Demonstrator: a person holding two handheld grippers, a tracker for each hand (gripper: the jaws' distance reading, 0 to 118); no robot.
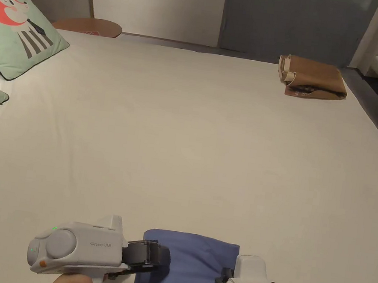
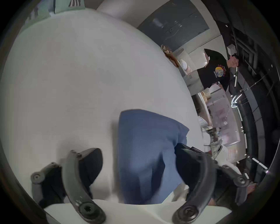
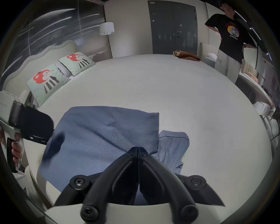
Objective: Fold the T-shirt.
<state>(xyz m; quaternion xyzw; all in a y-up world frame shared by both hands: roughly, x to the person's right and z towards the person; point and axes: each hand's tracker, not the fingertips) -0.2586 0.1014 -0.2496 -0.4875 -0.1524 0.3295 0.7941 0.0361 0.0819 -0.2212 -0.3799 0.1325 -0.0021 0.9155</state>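
A blue T-shirt (image 1: 188,264), partly folded, is lying at the bed's (image 1: 208,151) near edge, at six o'clock. The right gripper (image 3: 138,149) is pinching its right edge with closed jaws. The left gripper (image 2: 138,165) is straddling its left edge, jaws wide, shirt at twelve o'clock.

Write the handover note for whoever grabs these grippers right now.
Left gripper: open, jaws either side of the blue T-shirt.
Right gripper: jaws closed at the shirt's right edge; whether they pinch cloth is unclear.
Shirt lies at the near edge of the bed, already folded into a compact rectangle; a collar part sticks out on the right.
Left: tuck that in, finish folding.
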